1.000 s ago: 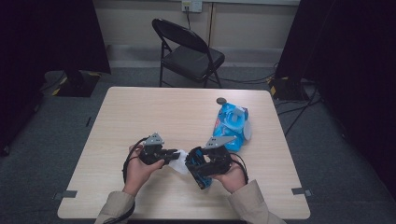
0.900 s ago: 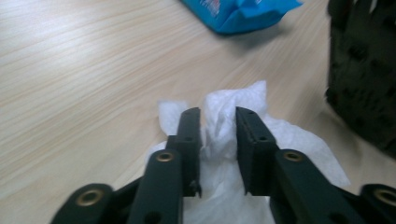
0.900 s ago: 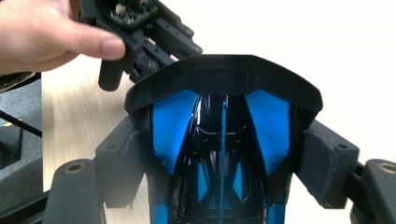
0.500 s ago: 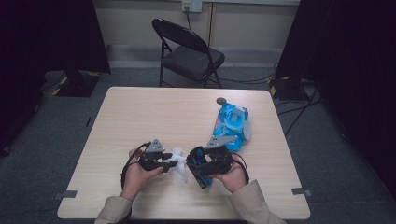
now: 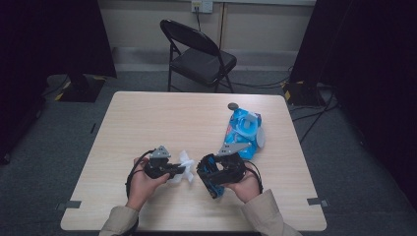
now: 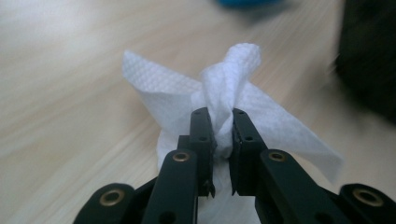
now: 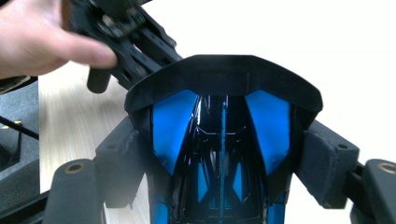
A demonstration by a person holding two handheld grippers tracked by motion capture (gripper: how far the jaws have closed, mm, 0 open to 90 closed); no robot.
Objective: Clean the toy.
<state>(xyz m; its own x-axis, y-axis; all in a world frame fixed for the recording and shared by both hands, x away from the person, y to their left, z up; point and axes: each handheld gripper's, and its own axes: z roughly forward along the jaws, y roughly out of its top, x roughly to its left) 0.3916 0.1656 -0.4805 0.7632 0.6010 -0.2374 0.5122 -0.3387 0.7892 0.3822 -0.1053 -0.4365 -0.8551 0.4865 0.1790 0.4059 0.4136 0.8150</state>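
Note:
A crumpled white wipe [image 6: 233, 88] is pinched between the tips of my left gripper [image 6: 219, 116]. In the high view the left gripper [image 5: 164, 168] points right, and the wipe [image 5: 184, 164] sticks out toward the other hand. My right gripper [image 7: 223, 154] is shut on a glossy black and blue object [image 7: 219, 140], one pad against each side. In the high view that object [image 5: 210, 176] sits in the right gripper [image 5: 223, 169], just right of the wipe. In the right gripper view, the left gripper [image 7: 126, 37] and a hand [image 7: 42, 37] appear top left.
A blue wipes pack [image 5: 243, 129] lies on the table [image 5: 147, 123] behind the right hand, with a small dark round thing [image 5: 232, 105] beyond it. A black folding chair [image 5: 199, 54] stands past the far edge. Cables run on the floor at right.
My left gripper has come slightly toward the front edge with the wipe, which now spreads out close to the black and blue object. The right gripper has barely moved.

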